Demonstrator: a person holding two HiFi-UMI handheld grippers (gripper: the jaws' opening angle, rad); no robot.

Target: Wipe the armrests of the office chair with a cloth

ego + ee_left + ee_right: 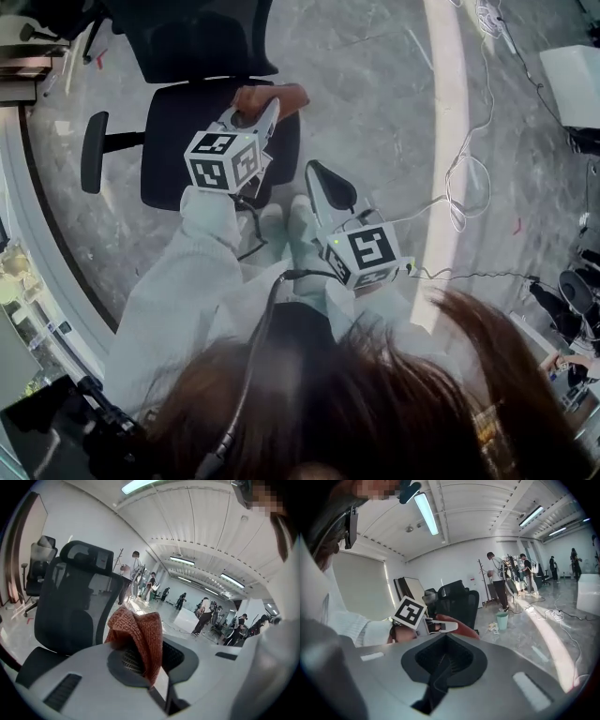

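– Office chair [202, 131] first: where does it stand?
– On the grey marbled floor [375, 103], straight ahead of the person. It is black, with the backrest on the far side and the seat facing them. One armrest [92, 150] sticks out at the seat's left in the head view, and it is bare.
– What's around it?
– A second dark chair [40, 569] stands by the wall, and people [205, 616] stand far down the hall.
– And the person?
– They wear a white sleeve [202, 253] and hold a tool in each hand, both reaching toward the seat.
– The left tool [157, 682]?
– Its jaws are clamped on the cloth [140, 634].
– The right tool [443, 665]?
– Its jaws are pressed together with nothing between them. It hovers just off the seat's right edge, beside the left one and nearer the person.
– Where exactly is the cloth?
– It is rust-red and knitted, bunched up above the left tool's jaws. In the head view it is over the seat's right-hand part, well apart from that armrest.
– Anything smaller?
– White cables [457, 217] lie looped on the floor to the right.
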